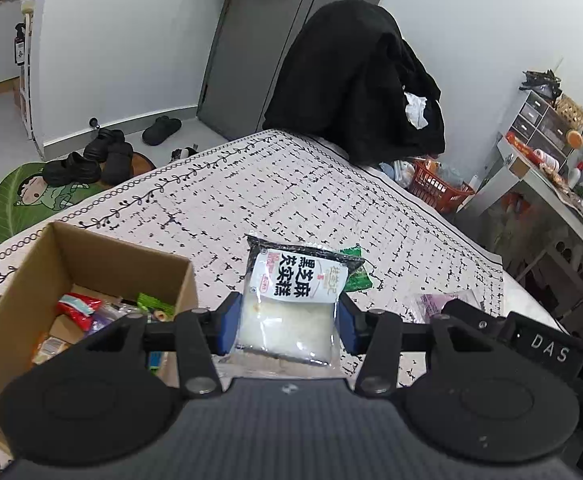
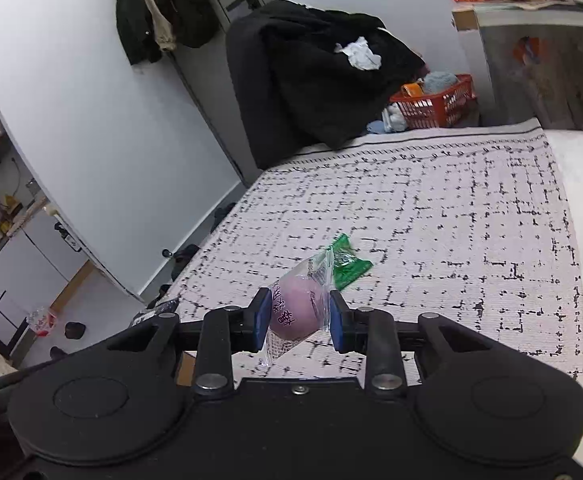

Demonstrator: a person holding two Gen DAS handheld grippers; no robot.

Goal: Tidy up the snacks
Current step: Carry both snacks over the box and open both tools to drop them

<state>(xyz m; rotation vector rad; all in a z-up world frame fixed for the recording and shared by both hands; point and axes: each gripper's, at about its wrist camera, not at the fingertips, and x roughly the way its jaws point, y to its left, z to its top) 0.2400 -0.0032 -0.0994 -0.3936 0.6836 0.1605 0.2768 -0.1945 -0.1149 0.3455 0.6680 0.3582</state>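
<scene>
My left gripper (image 1: 287,322) is shut on a white snack packet with a black top and Chinese lettering (image 1: 291,300), held above the patterned cloth just right of the cardboard box (image 1: 103,256). The box holds several snacks, a red pack (image 1: 77,308) among them. My right gripper (image 2: 300,322) is shut on a purple round cake in a clear wrapper (image 2: 295,310). A green packet (image 2: 345,264) lies on the cloth just beyond it, and it also shows in the left wrist view (image 1: 357,274). The right gripper's body and the purple cake's wrapper (image 1: 439,304) show at the right in the left wrist view.
The patterned cloth (image 1: 291,184) covers the bed. A chair draped in black clothes (image 1: 359,80) stands at the far edge, with a red basket (image 1: 437,188) beside it. A cluttered desk (image 1: 551,176) is at the right. Shoes (image 1: 91,160) lie on the floor at the left.
</scene>
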